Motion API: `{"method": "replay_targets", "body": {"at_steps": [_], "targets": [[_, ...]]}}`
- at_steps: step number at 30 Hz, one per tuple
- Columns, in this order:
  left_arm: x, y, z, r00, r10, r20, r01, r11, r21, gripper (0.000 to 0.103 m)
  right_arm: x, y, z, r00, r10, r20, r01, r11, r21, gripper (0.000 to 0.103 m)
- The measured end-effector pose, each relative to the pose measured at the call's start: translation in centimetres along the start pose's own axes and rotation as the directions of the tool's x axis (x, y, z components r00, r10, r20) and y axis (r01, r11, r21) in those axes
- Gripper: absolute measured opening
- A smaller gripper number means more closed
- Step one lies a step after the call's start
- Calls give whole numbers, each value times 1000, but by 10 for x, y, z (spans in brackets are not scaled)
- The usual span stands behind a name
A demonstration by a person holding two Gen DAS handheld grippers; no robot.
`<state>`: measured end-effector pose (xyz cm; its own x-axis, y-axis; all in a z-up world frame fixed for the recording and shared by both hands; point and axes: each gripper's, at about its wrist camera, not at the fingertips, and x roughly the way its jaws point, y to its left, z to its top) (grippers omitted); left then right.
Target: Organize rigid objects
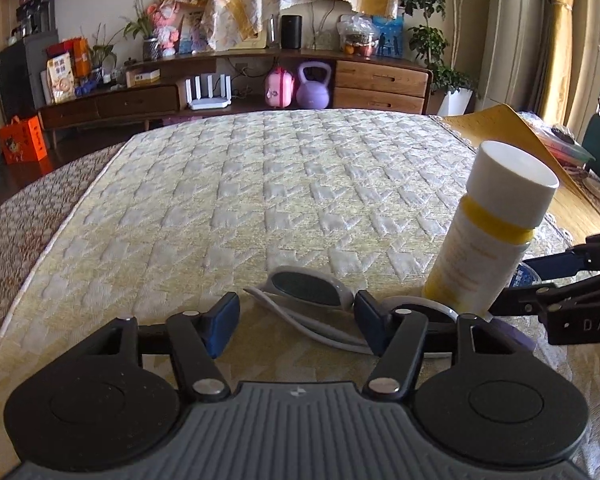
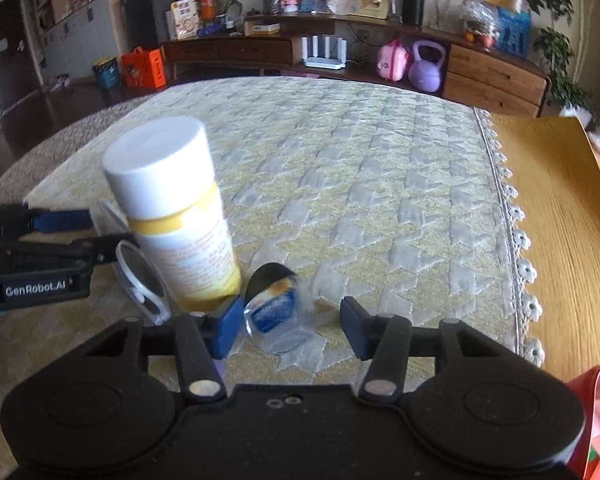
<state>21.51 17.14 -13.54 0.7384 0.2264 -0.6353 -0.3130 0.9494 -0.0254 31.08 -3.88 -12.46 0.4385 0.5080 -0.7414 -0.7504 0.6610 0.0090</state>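
Quilted yellow-and-white table cover, living-room sideboard behind: sorting barely begun, as I judge it.

Three items cluster at my near edge: white-framed dark-lens sunglasses (image 1: 306, 286), upright white-and-yellow capped plastic bottle (image 1: 486, 232), small clear blue-labelled packet (image 2: 274, 310). My left gripper (image 1: 296, 320) straddles the sunglasses, jaws part-way in, pads not yet pressing. My right gripper (image 2: 286, 330) brackets the packet, jaws narrowed, left pad touching it, right pad clear. Nothing lifted; I see no destination.
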Motion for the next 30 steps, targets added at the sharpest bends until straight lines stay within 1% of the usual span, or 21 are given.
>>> {"method": "replay_targets", "body": {"at_steps": [2,3,4,6,8,9,11,13,15,16,18,22,25,30], "targets": [[0,-2,1,1000,-9,5,9,1000,9,57,0,5,-2,1000,-8,7,8,1000,-26,50],[0,-3,1,1000,-14,7,14,1000,12,56,-1,5,-2,1000,-7,10,7,1000,-28,47],[0,-3,1,1000,-16,10,15,1000,16,56,-1,5,-2,1000,-4,13,4,1000,-25,43],[0,-4,1,1000,-24,15,24,999,23,51,-2,4,-2,1000,-7,19,8,1000,-24,39],[0,-4,1,999,-30,19,29,999,30,44,-3,3,-2,1000,-3,22,3,1000,-23,39],[0,-4,1,999,-31,21,31,999,31,43,-4,3,-3,1000,-2,24,2,1000,-23,39],[1,-5,1,999,-35,18,35,999,35,32,-5,3,-5,1000,-3,30,4,1000,-26,39],[2,-5,0,999,-36,14,36,999,37,30,-7,4,-6,999,-7,33,8,1000,-27,39],[1,-6,0,999,-39,17,38,999,39,23,-9,4,-7,999,-7,36,8,1000,-20,39],[0,-6,-1,999,-36,20,35,998,43,15,-10,5,-8,999,-8,37,8,1000,-18,39],[-1,-8,-1,999,-29,23,28,999,45,14,-12,6,-10,999,-13,38,14,1000,-16,39],[-6,-8,-1,999,-38,23,37,999,40,14,-15,7,-12,999,-11,33,12,1000,-8,39],[-10,-6,-1,999,-22,32,21,999,40,14,-16,8,-14,1000,-11,29,11,1000,-9,39],[-16,2,1,998,-41,42,39,998,46,14,-17,7,-15,1000,-7,25,8,1000,-1,39]]}}
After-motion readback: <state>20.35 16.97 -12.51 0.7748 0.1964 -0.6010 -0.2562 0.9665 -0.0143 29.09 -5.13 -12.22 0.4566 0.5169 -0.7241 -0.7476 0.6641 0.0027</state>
